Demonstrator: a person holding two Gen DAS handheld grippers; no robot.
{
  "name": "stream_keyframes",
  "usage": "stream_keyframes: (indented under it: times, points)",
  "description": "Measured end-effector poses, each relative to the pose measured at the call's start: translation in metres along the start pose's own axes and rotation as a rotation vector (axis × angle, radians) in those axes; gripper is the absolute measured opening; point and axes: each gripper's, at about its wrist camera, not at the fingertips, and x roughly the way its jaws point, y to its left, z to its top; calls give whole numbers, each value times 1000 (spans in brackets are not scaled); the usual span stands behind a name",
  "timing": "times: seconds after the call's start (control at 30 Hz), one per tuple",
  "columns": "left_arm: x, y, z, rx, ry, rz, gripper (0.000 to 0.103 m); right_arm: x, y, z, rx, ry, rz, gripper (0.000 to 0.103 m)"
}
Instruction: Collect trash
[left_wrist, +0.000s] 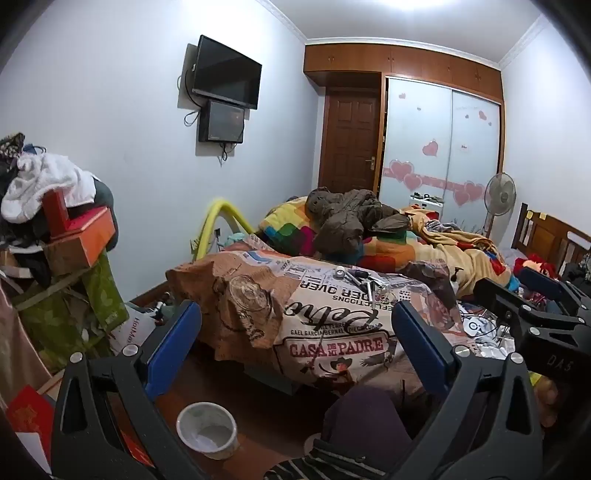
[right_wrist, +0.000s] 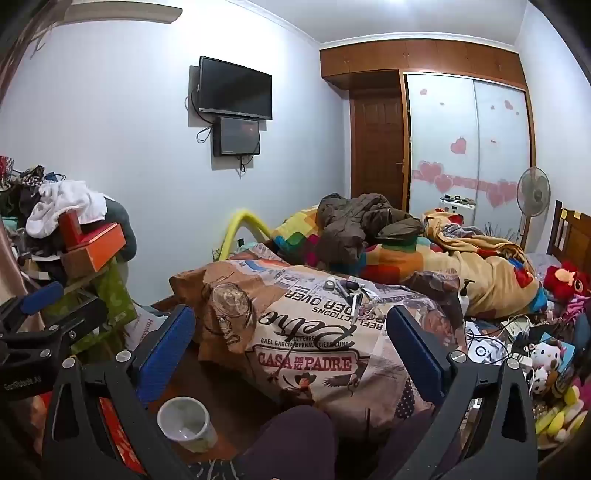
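Note:
A white paper cup stands upright on the dark wood floor by the foot of the bed, with only a pale residue inside. My left gripper is open wide, its blue pads above and to either side of the cup and nothing between them. My right gripper is open just as wide, held level with the left and slightly to its right. Small loose items lie on the printed duvet. A person's knee in dark trousers fills the bottom centre.
A leaning pile of clothes and orange boxes crowds the left. Red packets lie on the floor by it. Jackets and blankets cover the bed. Cables and plush toys lie at the right. A standing fan is by the wardrobe.

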Motion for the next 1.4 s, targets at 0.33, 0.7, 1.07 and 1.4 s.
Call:
stream_keyframes:
  times: [0.33,0.7,1.07,1.4]
  points:
    - [-2,7,1,-60,18,-18,103,-1,0,2,6,-2,7,103]
    - [6,7,-5,-34,30,-24,103,-2,2,-1,13,0,11,103]
    - [4,1,-3,-11,25,-28,103,-1,1,2,21,6,12,103]
    - [4,-1,-3,-7,25,-33,103,-2,1,2,23,7,15,103]
